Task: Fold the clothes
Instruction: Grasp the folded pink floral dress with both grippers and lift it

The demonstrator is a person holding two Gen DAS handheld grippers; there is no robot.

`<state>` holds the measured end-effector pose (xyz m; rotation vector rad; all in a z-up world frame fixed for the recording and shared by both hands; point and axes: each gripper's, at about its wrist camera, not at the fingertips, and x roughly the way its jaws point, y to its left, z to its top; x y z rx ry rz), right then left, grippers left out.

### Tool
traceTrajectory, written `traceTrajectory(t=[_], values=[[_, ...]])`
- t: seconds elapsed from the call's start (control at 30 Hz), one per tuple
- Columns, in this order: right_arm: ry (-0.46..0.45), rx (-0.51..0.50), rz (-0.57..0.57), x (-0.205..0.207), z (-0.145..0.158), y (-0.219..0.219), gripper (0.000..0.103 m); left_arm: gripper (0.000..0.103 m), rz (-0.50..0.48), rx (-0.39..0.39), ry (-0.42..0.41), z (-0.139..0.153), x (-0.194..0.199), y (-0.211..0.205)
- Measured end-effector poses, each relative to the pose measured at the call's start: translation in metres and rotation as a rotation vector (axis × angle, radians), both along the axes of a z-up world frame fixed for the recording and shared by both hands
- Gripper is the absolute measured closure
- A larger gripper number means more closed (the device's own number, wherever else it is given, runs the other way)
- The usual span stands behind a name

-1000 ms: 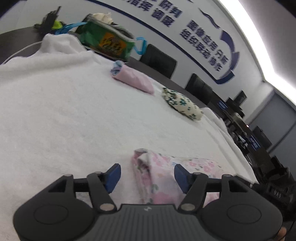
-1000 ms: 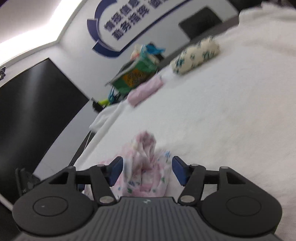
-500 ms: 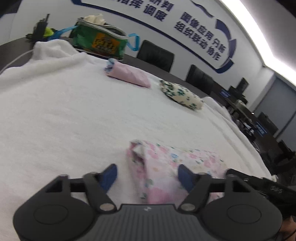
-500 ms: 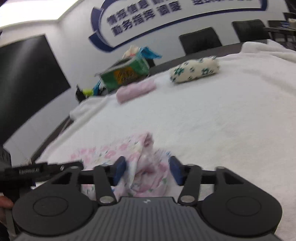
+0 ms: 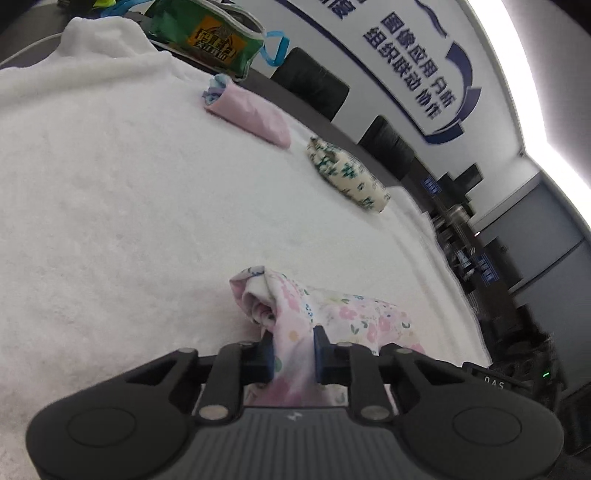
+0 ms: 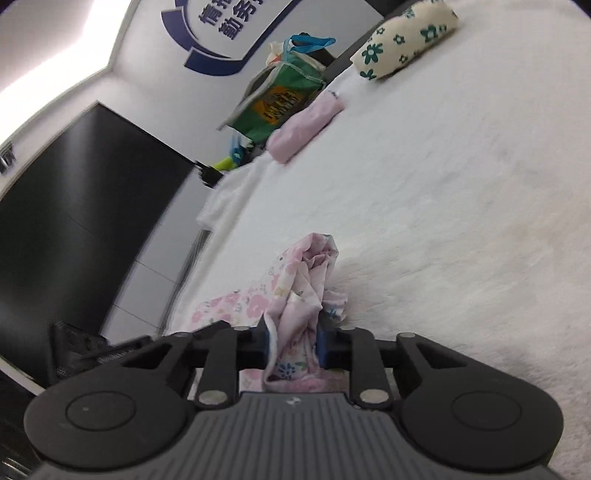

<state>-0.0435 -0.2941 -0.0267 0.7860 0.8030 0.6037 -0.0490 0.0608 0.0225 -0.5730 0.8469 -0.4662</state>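
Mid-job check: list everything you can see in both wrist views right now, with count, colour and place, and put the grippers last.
floral garment: 1, pink and white flower print, near edge of the white blanket, pinched at both ends
pink roll: 1, pale pink with a blue end, far side of the blanket
cream roll: 1, cream with green flowers, far side, apart from the pink roll
white blanket: 1, white, fluffy, covers the table
green bag: 1, green with blue handles, behind the pink roll at the table's far edge
black chairs: 2 seen, black, along the wall
left gripper: 1, black with blue pads, shut on the floral garment
right gripper: 1, black with blue pads, shut on the floral garment
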Motion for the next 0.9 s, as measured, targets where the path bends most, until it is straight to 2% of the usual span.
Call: traceTrajectory(t=[0.07, 0.17, 0.3, 0.4, 0.53, 0.6, 0.73, 0.9], values=[[-0.023, 0.059, 0.009, -0.001, 0.005, -0.004, 0.083, 0.088, 0.006, -0.005, -0.028, 0.012, 0.001, 0.002], [-0.074, 0.073, 0.012, 0.006, 0.024, 0.000, 0.083, 0.089, 0.020, -0.001, -0.079, 0.041, 0.010, 0.006], [-0.182, 0.080, 0.025, 0.028, 0.071, 0.009, 0.083, 0.089, 0.018, 0.016, -0.162, 0.094, 0.035, 0.014], [-0.272, 0.070, 0.041, 0.052, 0.111, 0.015, 0.083, 0.088, 0.031, 0.009, -0.178, 0.129, 0.070, 0.020], [-0.333, 0.068, 0.046, 0.111, 0.154, 0.023, 0.083, 0.089, 0.063, 0.017, -0.179, 0.148, 0.128, 0.017], [-0.338, 0.065, 0.044, 0.142, 0.166, 0.027, 0.083, 0.089, 0.080, 0.021, -0.179, 0.157, 0.157, 0.016], [-0.311, 0.088, 0.034, 0.206, 0.174, 0.027, 0.083, 0.089, 0.108, 0.032, -0.182, 0.175, 0.214, 0.012], [-0.348, 0.050, 0.006, 0.243, 0.187, 0.001, 0.084, 0.089, 0.059, 0.033, -0.208, 0.185, 0.271, -0.036]])
